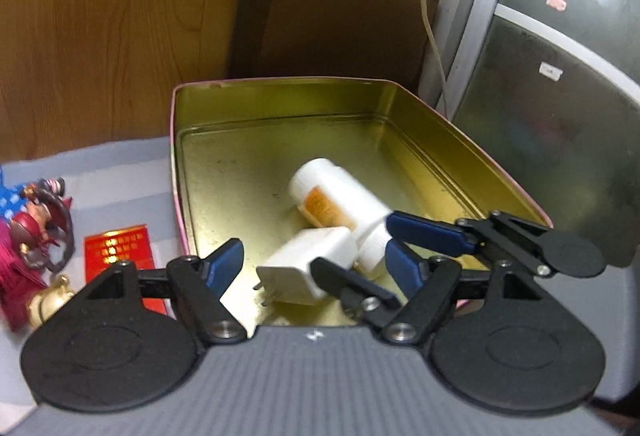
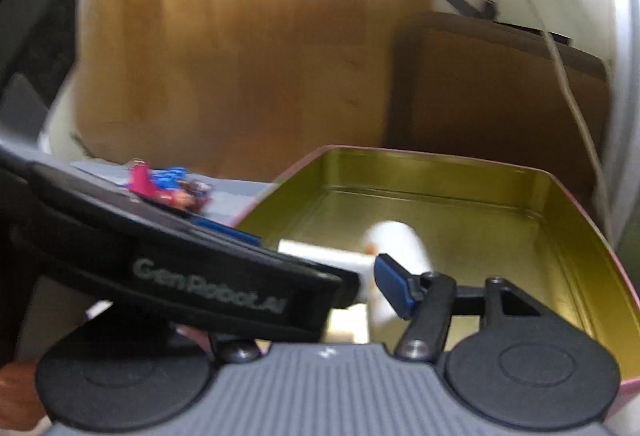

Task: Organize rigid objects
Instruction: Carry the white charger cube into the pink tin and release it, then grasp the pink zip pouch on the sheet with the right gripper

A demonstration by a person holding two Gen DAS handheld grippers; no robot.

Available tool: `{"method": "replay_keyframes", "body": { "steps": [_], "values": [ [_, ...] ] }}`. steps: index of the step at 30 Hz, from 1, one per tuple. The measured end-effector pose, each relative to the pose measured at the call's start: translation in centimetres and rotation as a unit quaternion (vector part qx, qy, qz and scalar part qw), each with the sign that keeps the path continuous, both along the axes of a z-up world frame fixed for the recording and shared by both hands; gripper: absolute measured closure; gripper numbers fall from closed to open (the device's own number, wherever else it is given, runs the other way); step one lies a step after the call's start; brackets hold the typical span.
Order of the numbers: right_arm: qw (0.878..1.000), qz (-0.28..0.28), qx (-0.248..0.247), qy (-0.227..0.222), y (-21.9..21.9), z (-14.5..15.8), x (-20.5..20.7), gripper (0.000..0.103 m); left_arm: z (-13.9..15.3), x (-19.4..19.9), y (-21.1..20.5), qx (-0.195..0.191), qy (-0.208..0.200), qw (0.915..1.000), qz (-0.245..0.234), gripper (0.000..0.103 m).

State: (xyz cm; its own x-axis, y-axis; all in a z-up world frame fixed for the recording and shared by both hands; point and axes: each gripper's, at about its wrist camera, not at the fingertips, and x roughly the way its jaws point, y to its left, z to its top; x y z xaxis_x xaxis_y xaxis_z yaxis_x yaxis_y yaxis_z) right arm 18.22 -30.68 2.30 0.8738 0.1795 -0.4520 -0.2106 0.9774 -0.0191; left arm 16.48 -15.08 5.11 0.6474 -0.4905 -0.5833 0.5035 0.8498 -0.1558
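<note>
An open gold-lined tin (image 1: 280, 81) (image 2: 440, 153) holds a white bottle with an orange label (image 1: 336, 198) (image 2: 396, 242) lying on its side, and a white plug charger (image 1: 304, 268). My left gripper (image 1: 314, 268) is open above the tin's near end, with the charger below and between its blue fingers (image 1: 224, 264). My right gripper (image 1: 354, 242) comes in from the right and stands open astride the bottle's cap end, its pads not seen pressing. In the right wrist view one blue finger (image 2: 392, 288) shows beside the bottle. The left gripper's black body (image 2: 208, 276) hides the other.
Left of the tin, on grey cloth (image 1: 100, 172), lie a red figurine (image 1: 40, 224), a red packet (image 1: 116, 252) and a small gold ornament (image 1: 48, 300). A brown cushion (image 1: 332, 8), a white cable (image 1: 430, 28), a wooden panel (image 1: 100, 36) and a grey cabinet (image 1: 560, 96) stand behind.
</note>
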Motion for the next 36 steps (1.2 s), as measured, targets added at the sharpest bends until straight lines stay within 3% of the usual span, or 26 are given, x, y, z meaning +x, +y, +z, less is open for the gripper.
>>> {"method": "replay_keyframes", "body": {
  "steps": [5, 9, 14, 17, 20, 24, 25, 28, 30, 33, 36],
  "values": [
    [0.999, -0.017, 0.022, -0.031, -0.9, 0.3, -3.9, 0.034, 1.7, -2.5, 0.9, 0.014, -0.047, 0.9988, -0.003, 0.019],
    [0.998, -0.017, 0.010, -0.056, 1.0, 0.8, -6.5, 0.035, 3.6, -4.7, 6.2, -0.007, -0.097, 0.9949, 0.029, 0.019],
    [0.996, 0.040, 0.026, -0.070, 3.9, 2.6, -9.1, 0.041, 2.6, -5.2, 16.6, -0.001, -0.119, 0.9806, 0.156, 0.018],
    [0.995, 0.085, 0.025, -0.055, 6.9, 3.4, -8.4, 0.047, 0.2, -4.5, 22.3, 0.033, -0.110, 0.9629, 0.244, 0.019],
    [0.993, 0.115, 0.018, -0.032, 10.0, 3.9, -7.3, 0.048, -2.4, -3.8, 26.9, 0.033, -0.090, 0.9510, 0.294, 0.019],
    [0.990, 0.140, 0.015, 0.016, 13.9, 4.2, -2.5, 0.049, -5.0, -3.2, 29.9, -0.016, -0.056, 0.9487, 0.311, 0.020],
    [0.989, 0.141, 0.015, 0.029, 14.7, 4.1, -1.7, 0.049, -5.0, -3.1, 30.8, -0.046, -0.049, 0.9501, 0.305, 0.019],
    [0.988, 0.138, 0.015, 0.071, 17.2, 2.7, 0.2, 0.050, -4.9, -3.1, 31.9, -0.078, -0.060, 0.9475, 0.304, 0.019],
    [0.988, 0.123, -0.001, 0.088, 19.3, 1.3, 2.2, 0.073, -5.0, -2.8, 32.5, -0.092, -0.050, 0.9481, 0.300, 0.019],
    [0.989, 0.128, -0.024, 0.073, 21.2, 0.8, 2.2, 0.076, -4.8, -4.1, 31.7, -0.103, -0.049, 0.9434, 0.311, 0.019],
    [0.985, 0.164, -0.006, 0.051, 21.3, 2.8, -0.4, 0.077, -4.8, -4.9, 31.8, -0.117, -0.054, 0.9396, 0.317, 0.019]
  ]
}}
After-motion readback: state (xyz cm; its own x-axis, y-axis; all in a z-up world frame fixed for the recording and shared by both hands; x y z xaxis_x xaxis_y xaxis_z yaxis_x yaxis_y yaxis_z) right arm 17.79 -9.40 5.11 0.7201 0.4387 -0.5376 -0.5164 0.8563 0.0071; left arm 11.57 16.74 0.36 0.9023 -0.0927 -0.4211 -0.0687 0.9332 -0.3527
